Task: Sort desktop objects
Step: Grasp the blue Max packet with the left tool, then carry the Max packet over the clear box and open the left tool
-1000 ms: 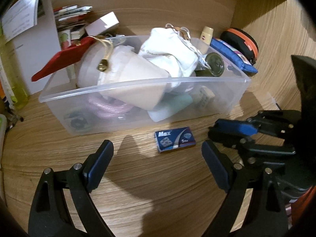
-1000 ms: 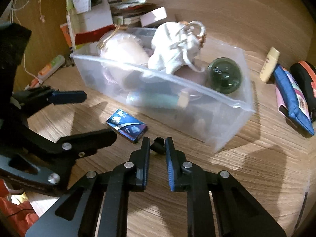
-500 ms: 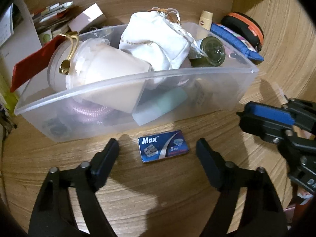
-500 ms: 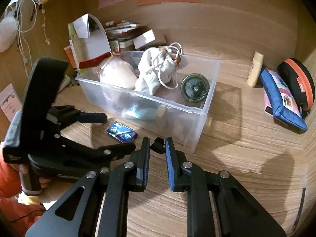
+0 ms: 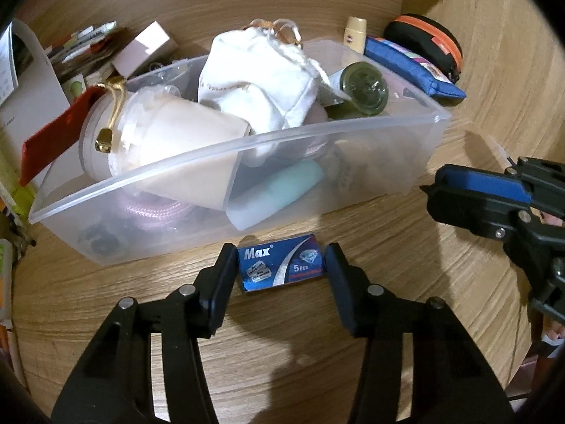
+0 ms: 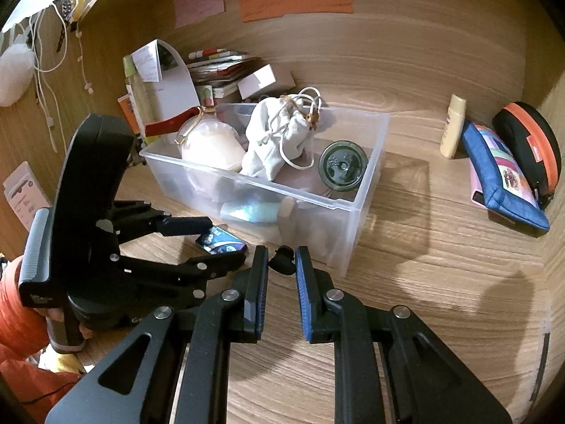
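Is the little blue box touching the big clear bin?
Apart. The left wrist view shows a strip of bare wood between the blue box and the clear bin.

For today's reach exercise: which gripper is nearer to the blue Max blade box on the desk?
Left. The left gripper brackets the Max blade box, a finger at each end. The right gripper hangs off to the box's right, nearly shut.
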Motion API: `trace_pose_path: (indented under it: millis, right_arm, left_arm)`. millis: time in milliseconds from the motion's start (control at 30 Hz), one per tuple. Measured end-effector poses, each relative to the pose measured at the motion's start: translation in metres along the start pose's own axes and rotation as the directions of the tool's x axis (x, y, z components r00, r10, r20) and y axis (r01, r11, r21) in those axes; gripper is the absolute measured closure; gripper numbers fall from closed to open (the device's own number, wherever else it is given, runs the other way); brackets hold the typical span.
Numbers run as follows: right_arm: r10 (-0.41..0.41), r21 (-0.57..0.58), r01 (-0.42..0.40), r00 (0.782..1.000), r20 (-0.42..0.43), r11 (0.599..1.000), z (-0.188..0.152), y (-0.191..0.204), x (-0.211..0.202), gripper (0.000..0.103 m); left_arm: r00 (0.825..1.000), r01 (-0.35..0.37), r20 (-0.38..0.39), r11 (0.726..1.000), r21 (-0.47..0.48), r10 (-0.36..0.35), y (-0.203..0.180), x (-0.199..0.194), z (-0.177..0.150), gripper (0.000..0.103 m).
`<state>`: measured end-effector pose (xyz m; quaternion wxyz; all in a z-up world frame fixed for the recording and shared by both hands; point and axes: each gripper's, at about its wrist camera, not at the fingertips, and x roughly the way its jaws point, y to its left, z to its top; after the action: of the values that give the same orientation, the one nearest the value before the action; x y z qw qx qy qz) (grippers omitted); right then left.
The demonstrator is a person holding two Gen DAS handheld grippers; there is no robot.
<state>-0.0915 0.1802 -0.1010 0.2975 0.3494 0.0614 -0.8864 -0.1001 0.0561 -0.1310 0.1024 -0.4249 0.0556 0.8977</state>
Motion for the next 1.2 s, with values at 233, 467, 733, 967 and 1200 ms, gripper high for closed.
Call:
trace_pose_path:
  millis: [233, 467, 733, 967, 1200]
  right_arm:
    - [-0.013, 0.006, 0.013, 1.000, 0.026, 1.000, 0.004, 0.002, -0.008, 0.089]
    - [-0.013, 0.015, 0.012, 0.998, 0.059, 1.000, 0.010, 0.004, -0.017, 0.089]
    - [0.001, 0.027, -0.003, 0.997, 0.083, 1.000, 0.018, 0.008, -0.022, 0.089]
    - [-0.008, 0.033, 0.004, 0.993, 0.116, 0.999, 0.027, 0.008, -0.028, 0.089]
    - [-0.003, 0.057, -0.004, 0.993, 0.116, 0.998, 0.034, 0.001, -0.021, 0.089]
  left_arm:
    - [0.997, 0.020, 0.079, 1.000, -0.006, -0.020, 0.001, -0.025, 0.002, 0.053]
    - [0.988, 0.043, 0.153, 0.999, -0.032, -0.038, 0.010, -0.051, 0.008, 0.053]
    - [0.975, 0.075, 0.216, 0.995, -0.067, -0.059, 0.023, -0.072, 0.014, 0.053]
    - [0.963, 0.080, 0.265, 0.993, -0.083, -0.056, 0.035, -0.085, 0.022, 0.053]
    - [0.958, 0.097, 0.278, 0.991, -0.092, -0.068, 0.047, -0.085, 0.033, 0.053]
